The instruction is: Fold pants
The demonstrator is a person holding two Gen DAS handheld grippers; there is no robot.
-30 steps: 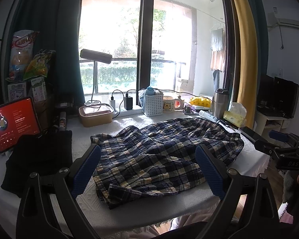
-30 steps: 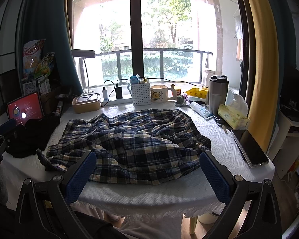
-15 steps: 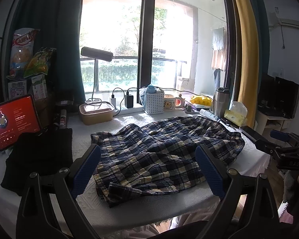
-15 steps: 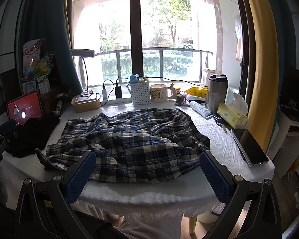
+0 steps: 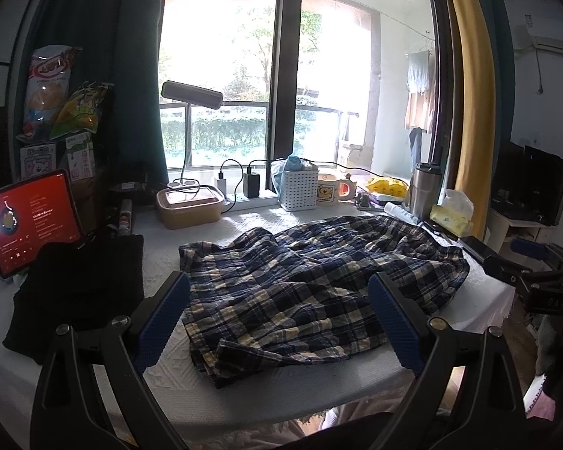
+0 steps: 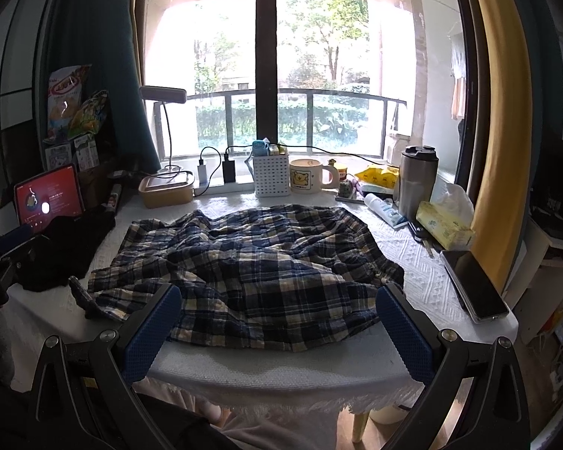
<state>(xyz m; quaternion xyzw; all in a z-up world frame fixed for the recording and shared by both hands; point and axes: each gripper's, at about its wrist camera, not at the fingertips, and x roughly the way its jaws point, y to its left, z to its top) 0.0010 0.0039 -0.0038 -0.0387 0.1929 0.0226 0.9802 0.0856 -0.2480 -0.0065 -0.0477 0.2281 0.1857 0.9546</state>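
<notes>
Pants first: rumpled navy-and-cream plaid cotton pants (image 6: pixel 251 262) lie spread across the middle of the white textured tablecloth (image 6: pixel 424 281), unfolded, w/ creases & a raised ridge near the back. Prob. laid out roughly flat so edges can be reached from the near side. Left gripper (image 5: pixel 277 318) & right gripper (image 6: pixel 277 318), both black-framed w/ blue ribbed pads, hover short of the near table edge, jaws spread wide, holding nothing, apart from the cloth. Judging by that, folding not begun; each looks lined up w/ its own half of the garment.

Clutter sits at the rim, clear of the fold area: black smartphone (image 6: pixel 476 285) at right edge, black folded cloth (image 5: pixel 82 285) at left.

Hard to make out: waistband vs. leg ends, since bunching hides the outline. Near-left hem curls under. Table legs mostly cut off.
</notes>
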